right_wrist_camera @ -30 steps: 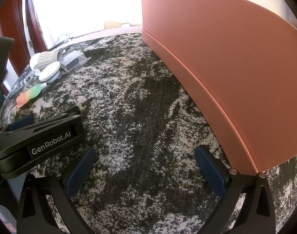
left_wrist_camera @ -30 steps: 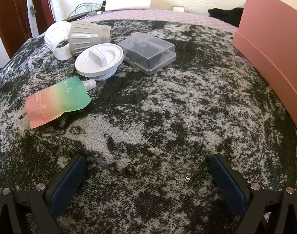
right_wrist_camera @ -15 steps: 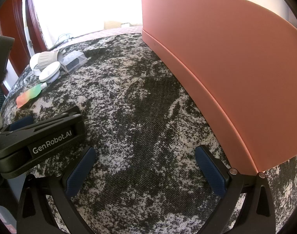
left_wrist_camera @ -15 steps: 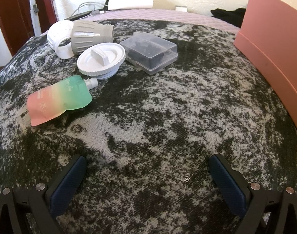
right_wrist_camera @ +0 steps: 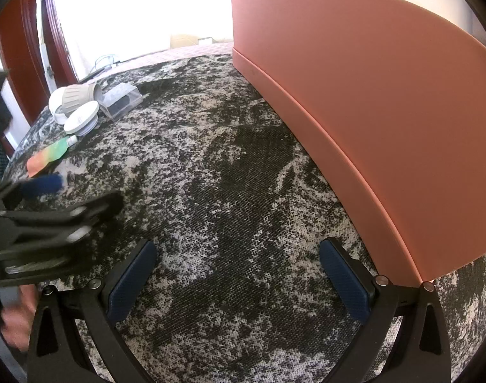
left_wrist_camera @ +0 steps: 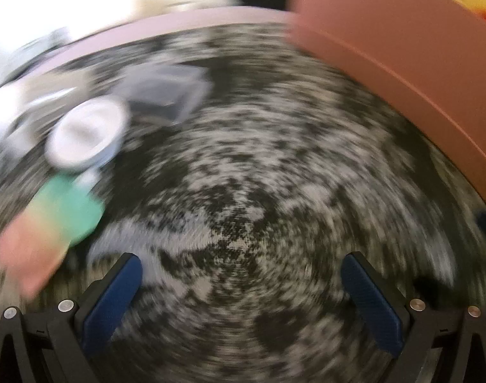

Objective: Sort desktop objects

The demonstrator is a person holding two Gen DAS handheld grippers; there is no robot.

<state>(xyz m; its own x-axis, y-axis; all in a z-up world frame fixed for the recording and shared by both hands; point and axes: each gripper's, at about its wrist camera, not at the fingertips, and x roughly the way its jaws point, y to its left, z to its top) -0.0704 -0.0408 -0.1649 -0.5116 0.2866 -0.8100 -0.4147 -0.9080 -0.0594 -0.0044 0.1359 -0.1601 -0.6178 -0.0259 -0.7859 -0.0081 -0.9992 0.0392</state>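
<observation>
My left tool (left_wrist_camera: 241,274) hangs with its blue pads (left_wrist_camera: 110,300) spread wide and nothing between them, just above the black-and-white mottled cloth (left_wrist_camera: 243,175) that covers the worktop; its whole view is smeared with blur. My right tool (right_wrist_camera: 238,269) is likewise spread open and empty over the same cloth, close beside the salmon-pink box (right_wrist_camera: 386,121) that stands upright along the right side. In the right wrist view the left tool shows as a dark, blurred shape at the left edge, with a bit of my hand (right_wrist_camera: 18,322) below it. The things to sort lie in a loose cluster at the far left, well apart from both tools: a soft pouch (right_wrist_camera: 48,156) fading from green to pink, lying flat with its white spout (right_wrist_camera: 72,140) pointing toward a round white lid (right_wrist_camera: 81,117). Behind the lid a grey ribbed cup-like piece (right_wrist_camera: 78,97) lies on its side against a white ring (right_wrist_camera: 56,102), and just to the right of them sits a clear plastic case (right_wrist_camera: 121,102) with something dark inside. Past the cloth's far edge there are cables (right_wrist_camera: 107,62), a bright wall and a dark red door frame (right_wrist_camera: 26,73).
</observation>
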